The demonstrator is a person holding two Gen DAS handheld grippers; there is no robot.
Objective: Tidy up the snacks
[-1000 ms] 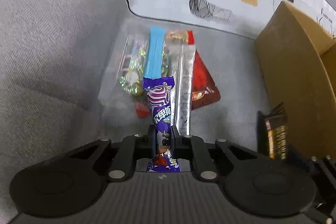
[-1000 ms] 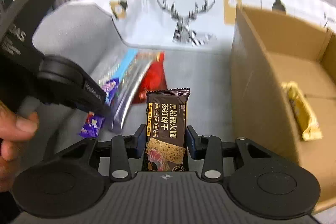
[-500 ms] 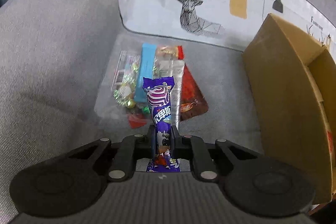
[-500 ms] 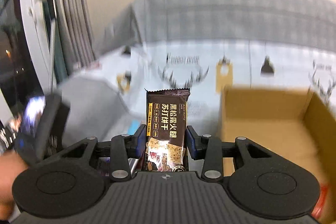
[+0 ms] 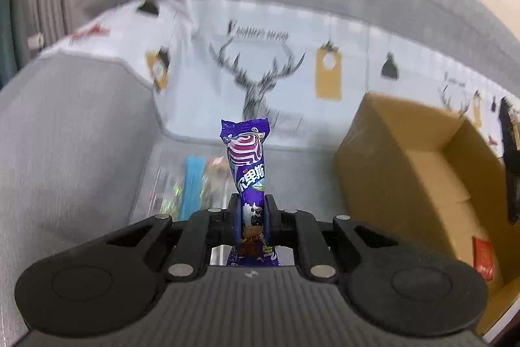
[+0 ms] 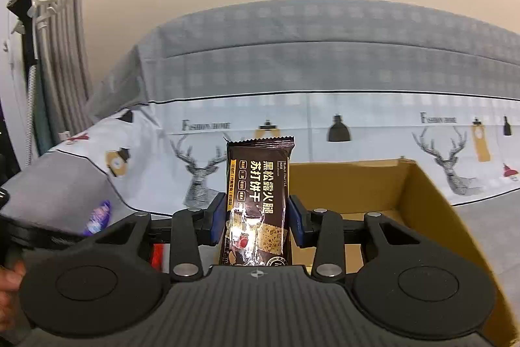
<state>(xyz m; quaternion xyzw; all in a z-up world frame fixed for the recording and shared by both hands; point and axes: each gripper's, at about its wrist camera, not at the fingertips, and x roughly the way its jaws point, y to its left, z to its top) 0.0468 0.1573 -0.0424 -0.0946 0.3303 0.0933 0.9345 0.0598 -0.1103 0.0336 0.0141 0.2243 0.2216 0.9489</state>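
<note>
Grey sofa (image 5: 71, 132) under deer-print cloth (image 6: 373, 132); left jaws clamp purple candy (image 5: 248, 165), right jaws a cracker packet (image 6: 258, 200).

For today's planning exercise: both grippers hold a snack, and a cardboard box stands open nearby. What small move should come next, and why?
Probably lower the right gripper into the box: its cracker pack already hangs over the open top.
</note>
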